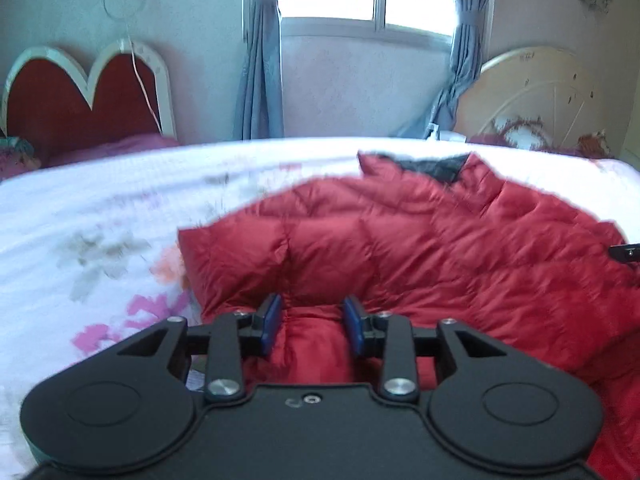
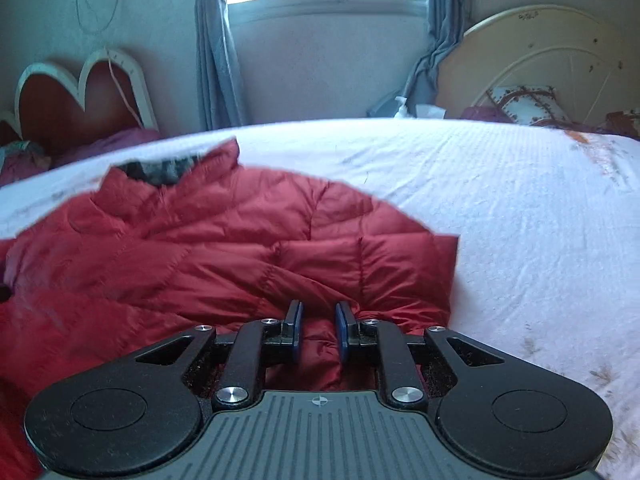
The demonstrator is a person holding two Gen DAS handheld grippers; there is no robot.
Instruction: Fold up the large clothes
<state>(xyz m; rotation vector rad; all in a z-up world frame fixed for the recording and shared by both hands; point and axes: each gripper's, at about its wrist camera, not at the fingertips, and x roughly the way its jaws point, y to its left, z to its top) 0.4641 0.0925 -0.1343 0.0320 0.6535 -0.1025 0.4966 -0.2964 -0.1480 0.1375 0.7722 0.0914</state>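
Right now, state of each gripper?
Left gripper: shut on a bunched fold of the red down jacket.
Right gripper: also shut on a bunched fold of the jacket.

Jacket [image 1: 420,248]: red quilted puffer cloth, slight sheen, puffy stitched panels; dark fuzzy lining at collar [image 2: 160,170], upper left of the right view. Bedspread [image 2: 520,220]: white woven cloth, fine bumpy texture, matt, faded flower print. Left gripper [image 1: 313,322] and right gripper [image 2: 319,330]: matt black plastic bodies, shiny metal screws, blue pads [image 1: 270,320]; ribbed grey plate at bottom of the right view. Curtains [image 1: 260,60]: grey-blue cloth, matt.
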